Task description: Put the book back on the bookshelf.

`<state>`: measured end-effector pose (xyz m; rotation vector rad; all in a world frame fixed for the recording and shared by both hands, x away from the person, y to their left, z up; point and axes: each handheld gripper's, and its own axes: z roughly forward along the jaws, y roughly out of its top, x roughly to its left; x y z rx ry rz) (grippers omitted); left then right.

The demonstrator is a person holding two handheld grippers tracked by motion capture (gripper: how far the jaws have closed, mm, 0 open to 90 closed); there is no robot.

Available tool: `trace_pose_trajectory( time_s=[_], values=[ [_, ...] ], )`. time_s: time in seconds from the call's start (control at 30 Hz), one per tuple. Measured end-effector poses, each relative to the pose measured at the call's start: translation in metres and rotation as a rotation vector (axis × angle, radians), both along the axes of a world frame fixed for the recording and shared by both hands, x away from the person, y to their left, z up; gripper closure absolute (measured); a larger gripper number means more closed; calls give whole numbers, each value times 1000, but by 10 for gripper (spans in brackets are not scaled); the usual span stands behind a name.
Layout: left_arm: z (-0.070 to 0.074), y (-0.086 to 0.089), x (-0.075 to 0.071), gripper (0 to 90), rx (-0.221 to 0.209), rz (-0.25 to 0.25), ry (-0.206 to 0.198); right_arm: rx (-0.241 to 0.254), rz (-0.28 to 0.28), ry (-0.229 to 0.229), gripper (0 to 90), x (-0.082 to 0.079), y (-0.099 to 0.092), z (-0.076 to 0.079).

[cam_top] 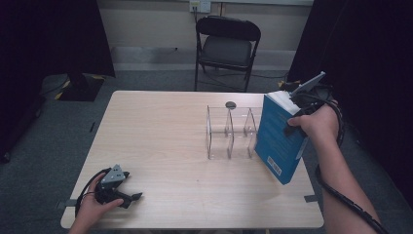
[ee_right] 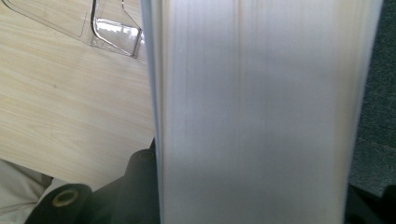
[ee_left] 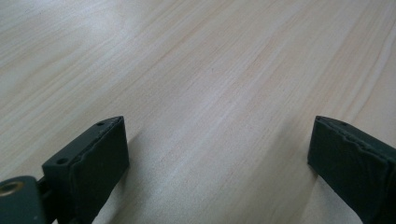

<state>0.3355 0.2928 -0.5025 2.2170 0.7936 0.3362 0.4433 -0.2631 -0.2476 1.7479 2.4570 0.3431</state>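
We start with the blue book, which hangs in the air at the right end of the table, tilted so that its top leans away toward the far right and its lower corner dips toward the near edge. It sits just beside the clear acrylic rack, whose upright dividers stand open to the near side; we judge the book is kept upright and close to the rack because it is meant to slide into one of those slots, most likely the rightmost. The right gripper clamps the book across its thickness, jaws pinching the covers with the pale page block running up between them in the right gripper view, where a corner of the rack shows just beyond. Gripping near the upper part leaves the bottom edge free to enter the slot first, which seems to us the reason for that hold. The right hand wraps the gripper from behind. Well apart, at the near left corner of the table, the left gripper rests low over the bare wood in the left hand, its jaws spread wide with nothing between them, parked out of the way. Beyond the table stands a black folding chair.
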Motion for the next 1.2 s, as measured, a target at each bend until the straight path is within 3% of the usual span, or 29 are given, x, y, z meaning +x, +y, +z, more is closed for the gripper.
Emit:
trace_pose_trajectory(
  time_s=[1.2],
  values=[
    [0, 0, 0, 42, 7, -3, -4, 36, -17, -32, 617, 18, 0, -6]
  ],
)
